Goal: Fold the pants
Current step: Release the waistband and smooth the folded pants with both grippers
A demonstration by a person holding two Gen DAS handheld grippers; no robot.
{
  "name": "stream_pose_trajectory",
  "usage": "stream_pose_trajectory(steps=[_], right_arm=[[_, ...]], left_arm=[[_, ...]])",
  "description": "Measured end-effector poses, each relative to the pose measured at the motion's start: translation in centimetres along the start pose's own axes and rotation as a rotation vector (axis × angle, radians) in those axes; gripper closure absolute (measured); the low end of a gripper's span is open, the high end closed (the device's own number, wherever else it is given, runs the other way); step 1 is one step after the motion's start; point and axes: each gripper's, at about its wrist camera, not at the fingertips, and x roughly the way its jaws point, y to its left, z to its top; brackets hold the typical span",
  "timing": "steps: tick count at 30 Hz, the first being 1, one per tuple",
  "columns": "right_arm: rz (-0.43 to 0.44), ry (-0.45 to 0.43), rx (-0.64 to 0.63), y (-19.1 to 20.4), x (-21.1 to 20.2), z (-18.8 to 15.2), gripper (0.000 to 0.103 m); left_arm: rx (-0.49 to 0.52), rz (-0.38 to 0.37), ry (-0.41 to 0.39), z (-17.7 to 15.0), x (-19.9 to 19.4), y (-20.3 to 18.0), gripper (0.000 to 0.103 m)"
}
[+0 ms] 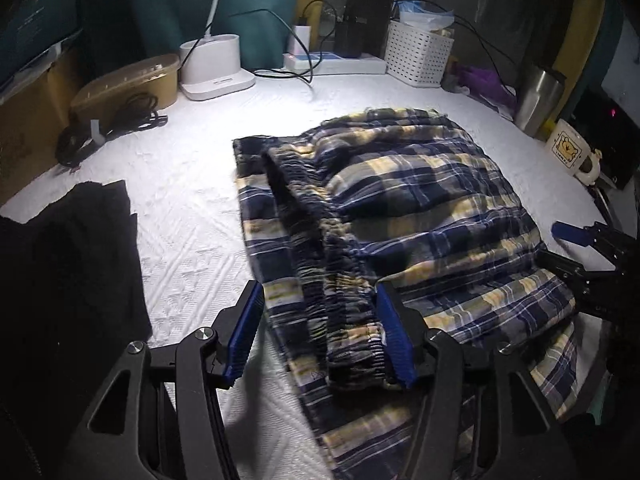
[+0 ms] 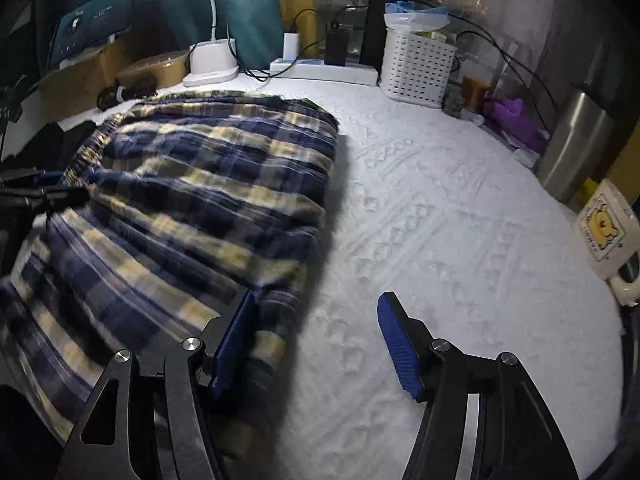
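Observation:
Navy, yellow and white plaid pants lie folded in a bundle on the white textured cover. The gathered elastic waistband runs toward me. My left gripper is open, its blue pads on either side of the waistband's near end. In the right wrist view the pants fill the left half. My right gripper is open at the bundle's right edge, left pad against the cloth, right pad over bare cover. The right gripper also shows at the right edge of the left wrist view.
A black cloth lies at the left. Along the back stand a white lamp base, a power strip with cables and a white perforated basket. A steel tumbler and a bear mug stand at the right.

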Motion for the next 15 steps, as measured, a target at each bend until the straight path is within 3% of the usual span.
stream_pose_trajectory(steps=[5,10,15], right_arm=[[-0.060,0.019,0.026,-1.4,-1.1,-0.7,0.039],[0.074,-0.032,0.115,-2.6,-3.4,-1.1,0.039],[0.133,-0.031,0.082,-0.1,-3.0,-1.0,0.039]], left_arm=[[-0.001,0.044,-0.038,0.1,-1.5,-0.2,0.041],[-0.027,0.009,-0.104,0.1,-3.8,0.0,0.041],[-0.001,-0.037,-0.064,-0.4,-3.3,-1.2,0.041]])
